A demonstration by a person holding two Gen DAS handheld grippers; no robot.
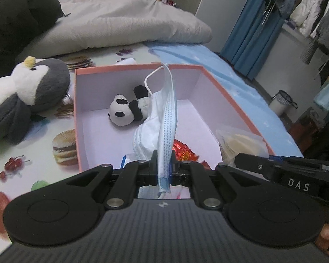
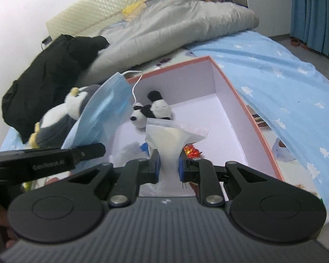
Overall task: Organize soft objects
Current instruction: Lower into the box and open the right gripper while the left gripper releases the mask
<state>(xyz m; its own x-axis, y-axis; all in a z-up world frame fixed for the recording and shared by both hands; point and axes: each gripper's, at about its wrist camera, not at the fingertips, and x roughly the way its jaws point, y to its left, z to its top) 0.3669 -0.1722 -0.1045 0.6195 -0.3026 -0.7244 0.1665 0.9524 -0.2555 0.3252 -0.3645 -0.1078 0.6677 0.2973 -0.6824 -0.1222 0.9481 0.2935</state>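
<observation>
My left gripper (image 1: 163,163) is shut on a blue and white face mask (image 1: 162,118) and holds it over the near end of an open pink box (image 1: 140,67). My right gripper (image 2: 168,164) is shut on a clear plastic bag of white stuff (image 2: 172,137), also above the box (image 2: 247,109). The bag shows at the right in the left wrist view (image 1: 241,145). The mask shows at the left in the right wrist view (image 2: 105,109). A small panda plush (image 1: 129,107) lies inside the box, with a red shiny wrapper (image 1: 183,151) near the front.
A grey and white penguin plush (image 1: 26,94) lies on the fruit-print mat (image 1: 28,153) left of the box. A grey duvet (image 1: 125,22) and black clothing (image 1: 13,19) lie behind. The blue bedsheet (image 2: 285,76) is to the right; clothes (image 1: 307,11) hang at far right.
</observation>
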